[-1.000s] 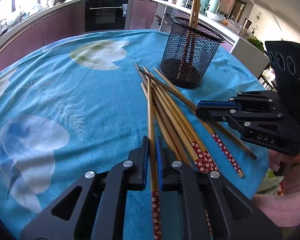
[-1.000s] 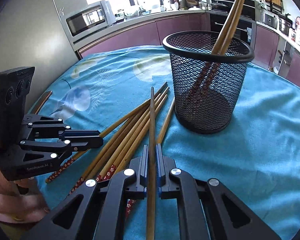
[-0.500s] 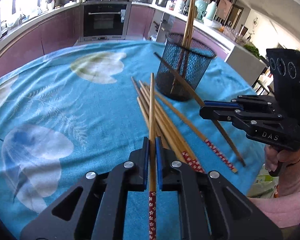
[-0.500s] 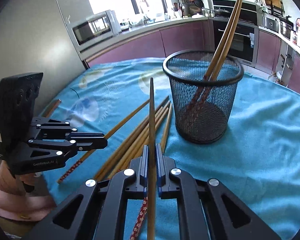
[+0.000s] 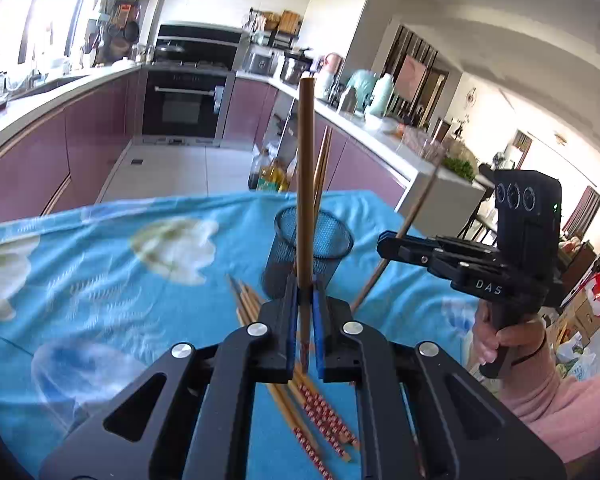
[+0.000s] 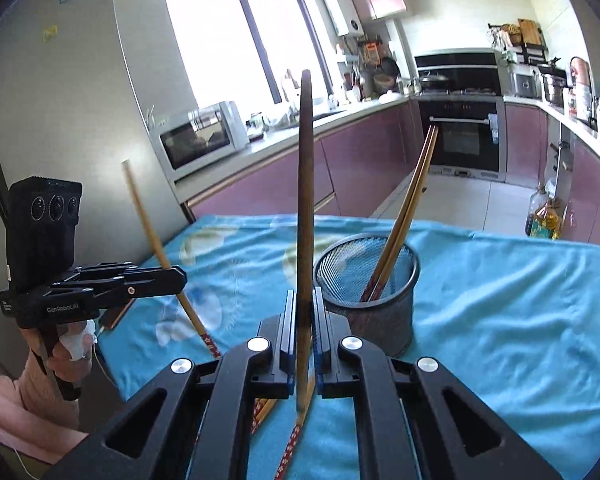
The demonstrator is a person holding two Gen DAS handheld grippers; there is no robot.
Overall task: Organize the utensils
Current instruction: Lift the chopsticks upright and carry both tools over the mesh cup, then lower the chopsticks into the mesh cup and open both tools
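Two grippers are each clamping one chopstick upright in closed jaws above the blue-clothed table (image 5: 100, 248): the left gripper (image 5: 303, 320) and right gripper (image 6: 303, 328) are flanking a black mesh holder (image 6: 374, 300) containing two chopsticks (image 6: 404, 216), with loose chopsticks (image 5: 320, 412) lying nearby.

Both wrist views tilted up over the table, close, sharing mesh holder (image 5: 313, 240), oven (image 6: 462, 142)

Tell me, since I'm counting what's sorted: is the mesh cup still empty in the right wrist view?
No: two chopsticks already stand leaning inside the black mesh cup on the blue tablecloth.
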